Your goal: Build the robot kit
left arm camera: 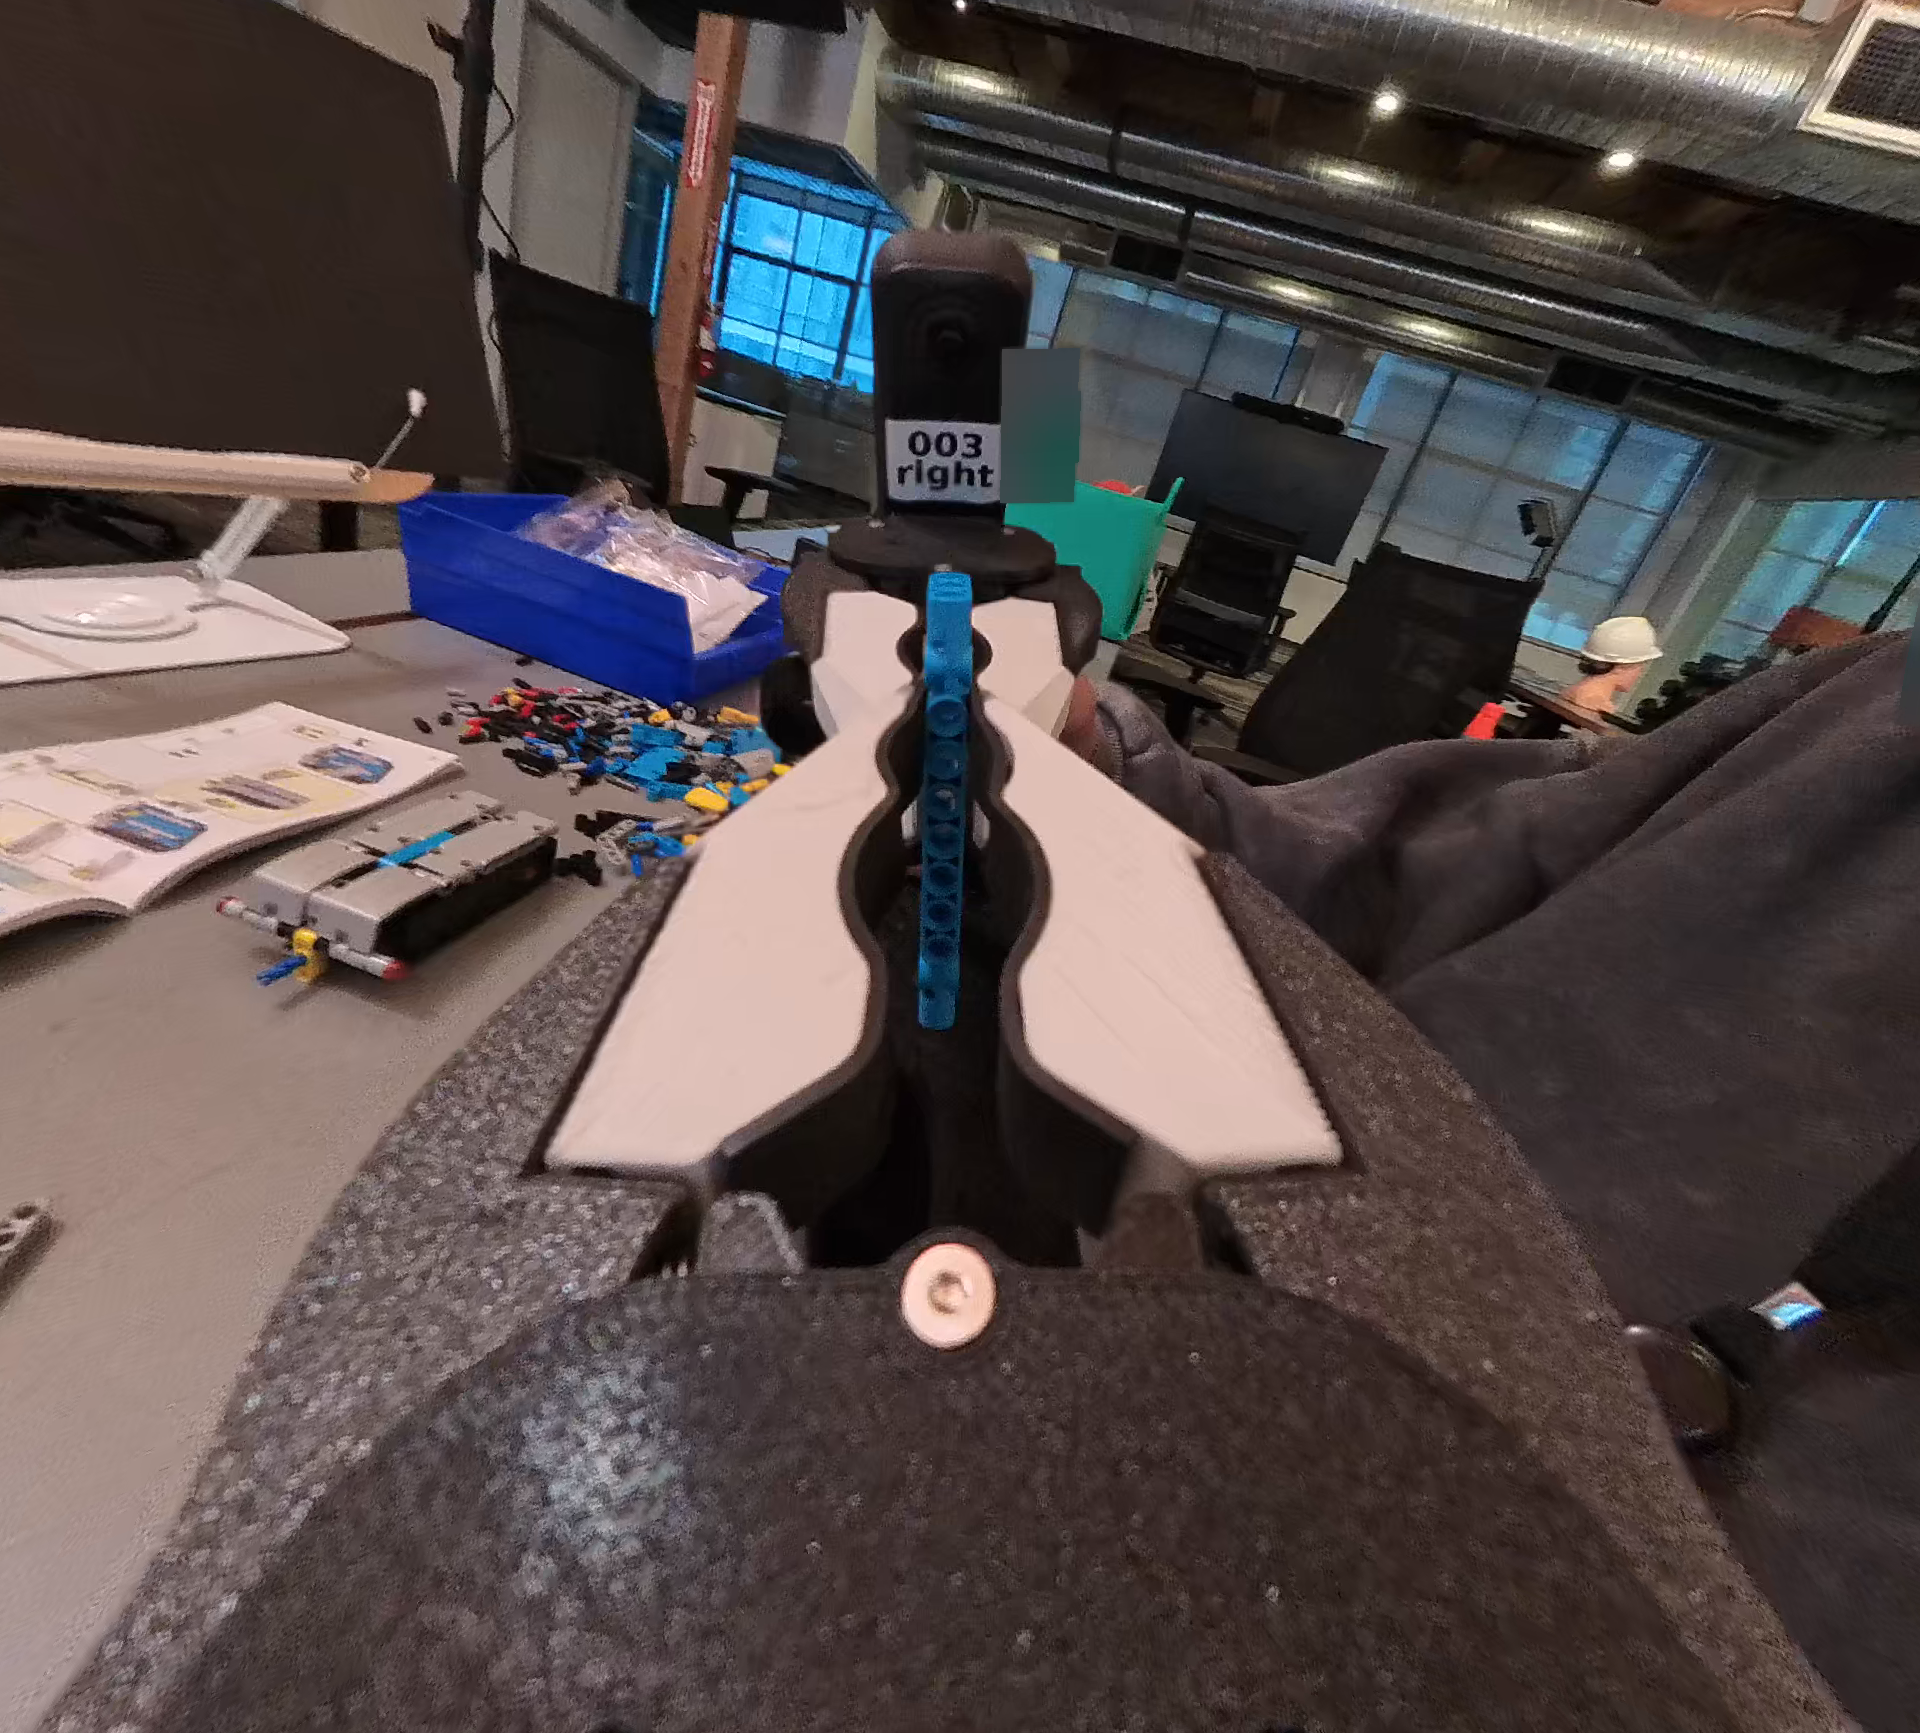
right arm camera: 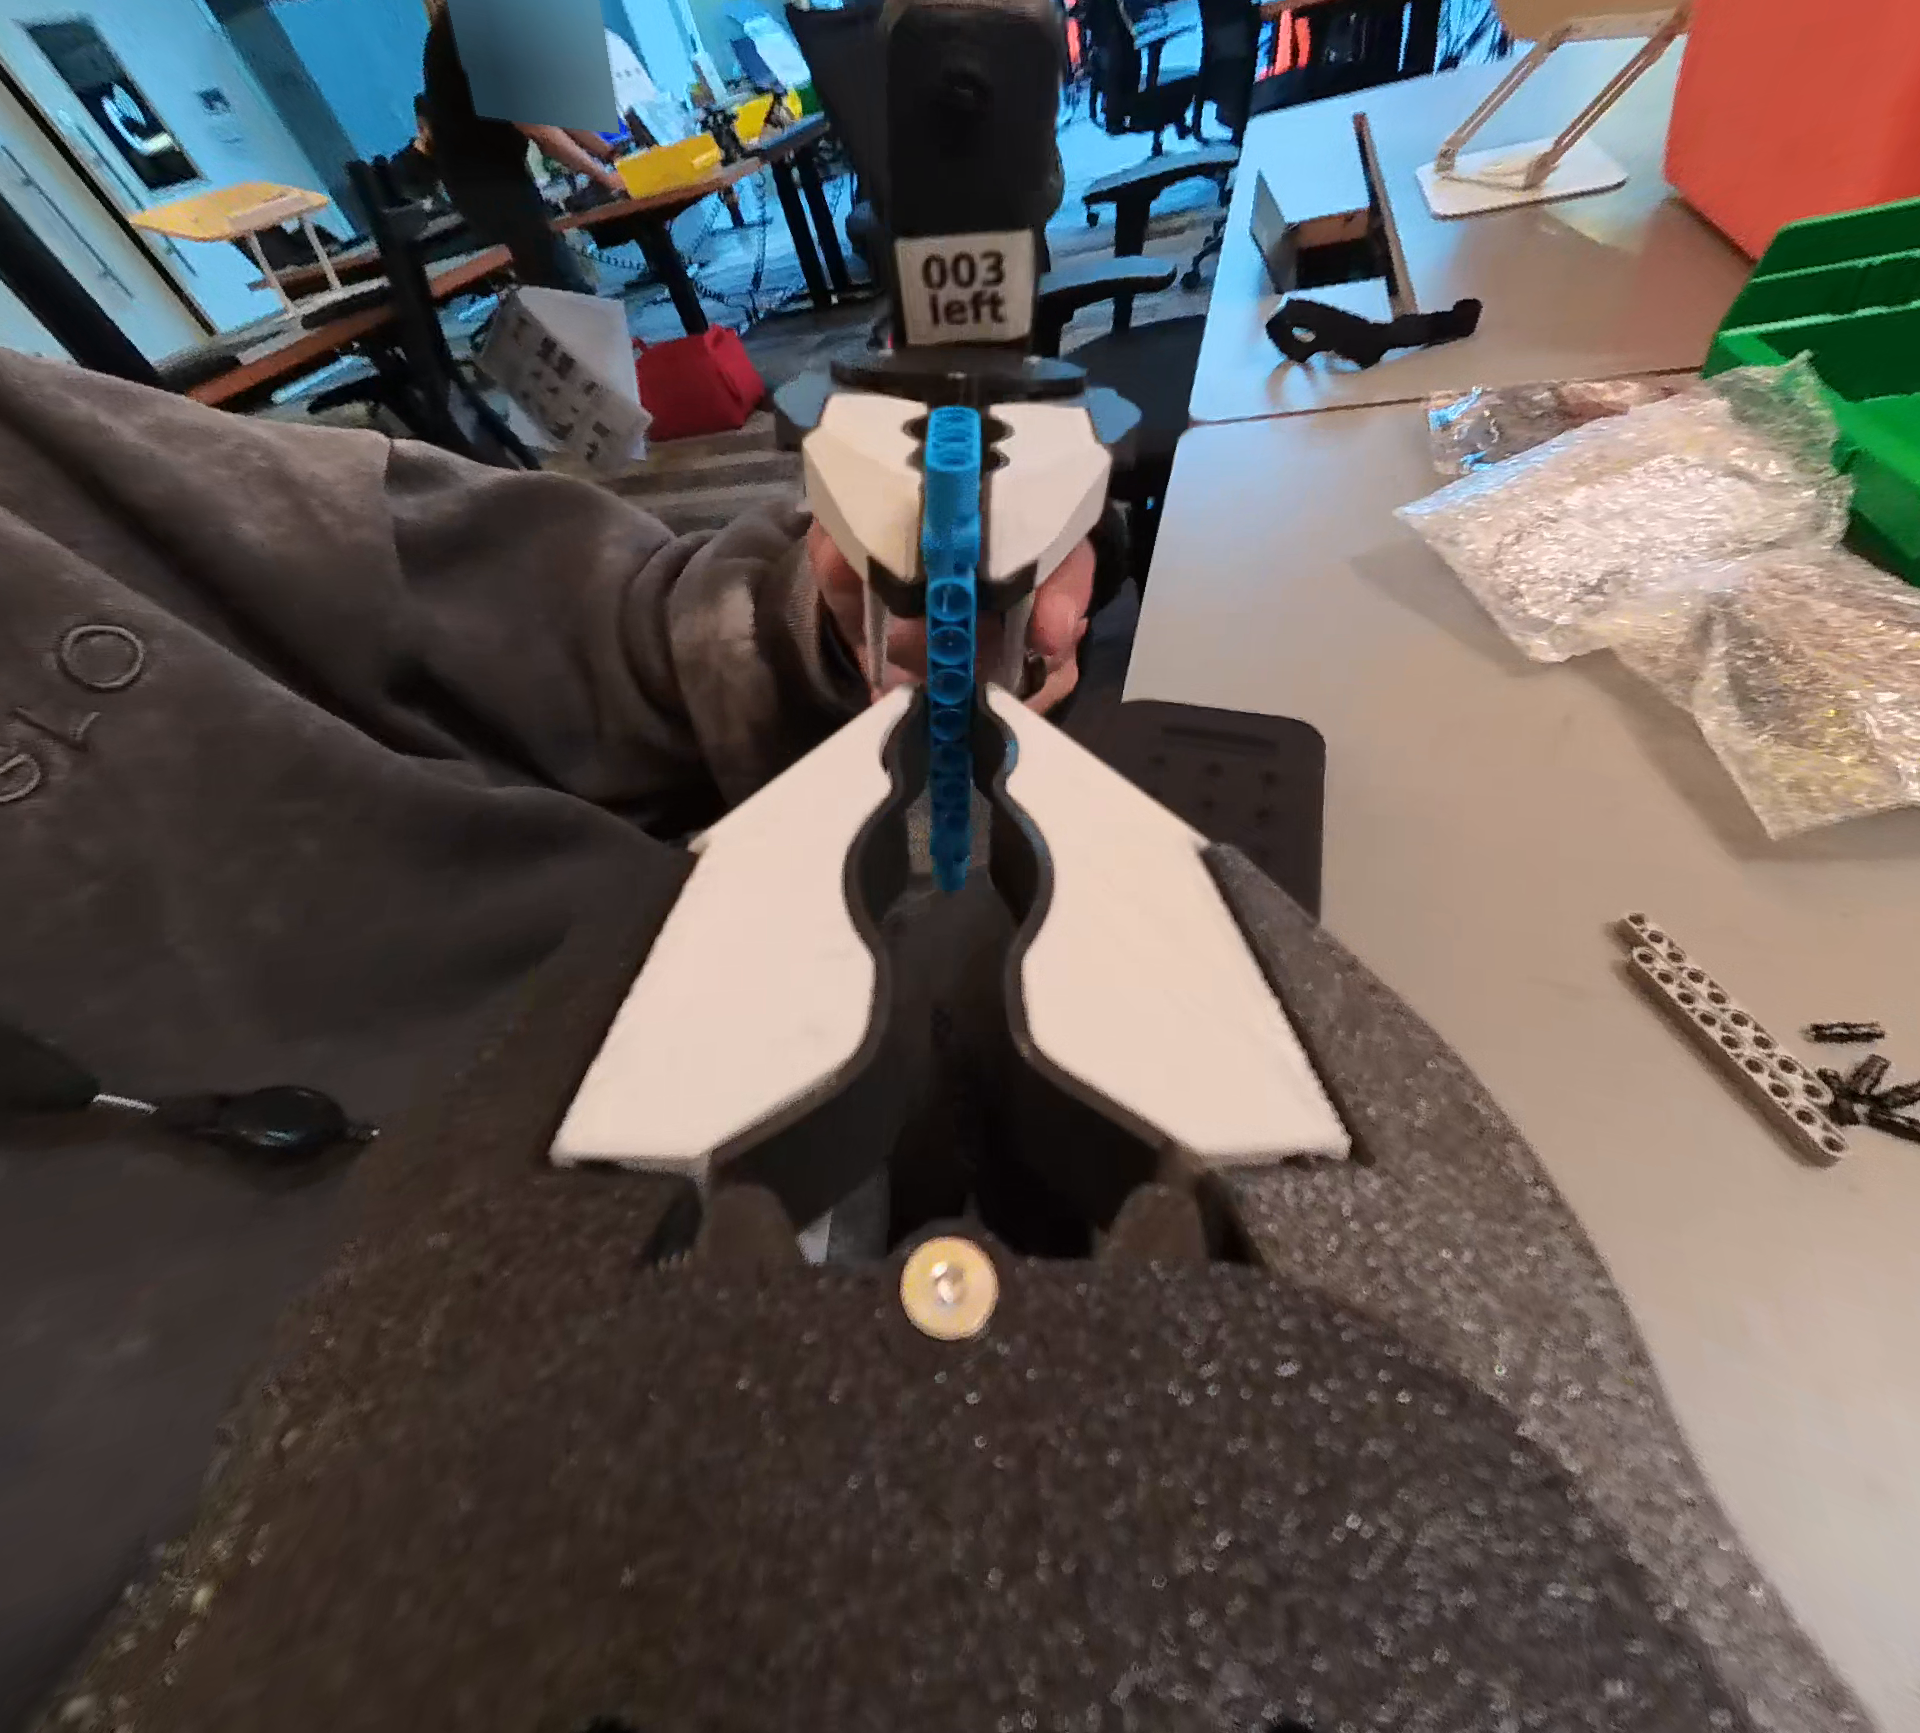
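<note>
Blue beam [left arm camera: 943,800] gripped by both grippers' jaws, apparently, above table [left arm camera: 156,1112] beside loose bricks [left arm camera: 634,748].

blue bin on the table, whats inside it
Crinkled clear plastic bags stick up out of the blue bin; the bin's wall covers anything lying beneath them.

- I see a white label [left arm camera: 943,459], printed in black, on the black camera [left arm camera: 951,333] facing my left wrist view.
- A matching white tag [right arm camera: 964,289] faces my right wrist view.
- The grey sleeve [right arm camera: 312,696] bears raised letters.
- The booklet [left arm camera: 187,800] print is too small for me.
</note>
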`<state>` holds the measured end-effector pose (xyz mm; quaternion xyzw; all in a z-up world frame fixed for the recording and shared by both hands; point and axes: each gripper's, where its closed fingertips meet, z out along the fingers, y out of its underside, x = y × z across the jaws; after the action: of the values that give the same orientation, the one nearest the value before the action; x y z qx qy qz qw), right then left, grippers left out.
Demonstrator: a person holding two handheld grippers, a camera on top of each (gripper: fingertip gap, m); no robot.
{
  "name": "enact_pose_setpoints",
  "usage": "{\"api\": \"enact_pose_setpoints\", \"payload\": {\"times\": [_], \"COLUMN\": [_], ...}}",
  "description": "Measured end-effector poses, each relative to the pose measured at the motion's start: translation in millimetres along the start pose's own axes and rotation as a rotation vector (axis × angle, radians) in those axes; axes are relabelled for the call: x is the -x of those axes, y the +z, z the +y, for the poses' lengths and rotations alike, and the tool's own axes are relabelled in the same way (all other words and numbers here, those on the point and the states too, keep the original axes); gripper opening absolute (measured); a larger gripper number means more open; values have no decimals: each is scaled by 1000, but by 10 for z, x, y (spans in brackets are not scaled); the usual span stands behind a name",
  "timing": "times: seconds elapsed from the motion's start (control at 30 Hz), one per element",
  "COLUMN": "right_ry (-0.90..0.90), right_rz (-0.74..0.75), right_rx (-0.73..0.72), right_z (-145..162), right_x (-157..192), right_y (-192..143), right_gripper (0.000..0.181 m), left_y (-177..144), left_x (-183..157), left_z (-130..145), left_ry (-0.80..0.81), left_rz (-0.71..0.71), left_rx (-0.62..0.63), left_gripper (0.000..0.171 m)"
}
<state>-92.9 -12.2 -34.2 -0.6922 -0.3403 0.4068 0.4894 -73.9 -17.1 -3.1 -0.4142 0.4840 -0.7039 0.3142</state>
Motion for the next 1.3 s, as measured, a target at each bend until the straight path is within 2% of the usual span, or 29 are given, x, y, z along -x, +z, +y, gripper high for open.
{"api": "enact_pose_setpoints", "payload": {"times": [0.1,0.3,0.37,0.93,1.07,1.17,1.3], "right_ry": [2,7,13,-21,-28,-32,-26], "right_rz": [-2,-7,2,43,37,35,36], "right_rx": [25,56,54,163,197,211,209], "right_z": [9,47,51,200,254,277,278], "right_x": [26,35,4,-8,16,26,16], "right_y": [-9,-10,-12,-41,-26,5,-17], "right_gripper": [6,6,6,6,5,5,6], "left_y": [5,30,24,84,96,101,86], "left_x": [7,-5,4,6,1,-29,-13], "left_z": [0,59,62,197,219,240,219], "left_ry": [-12,-3,-5,-1,2,10,13], "left_rz": [7,15,15,4,5,21,9], "left_rx": [-11,16,16,66,77,89,82], "left_gripper": [14,13,6,9,19,11,14]}}
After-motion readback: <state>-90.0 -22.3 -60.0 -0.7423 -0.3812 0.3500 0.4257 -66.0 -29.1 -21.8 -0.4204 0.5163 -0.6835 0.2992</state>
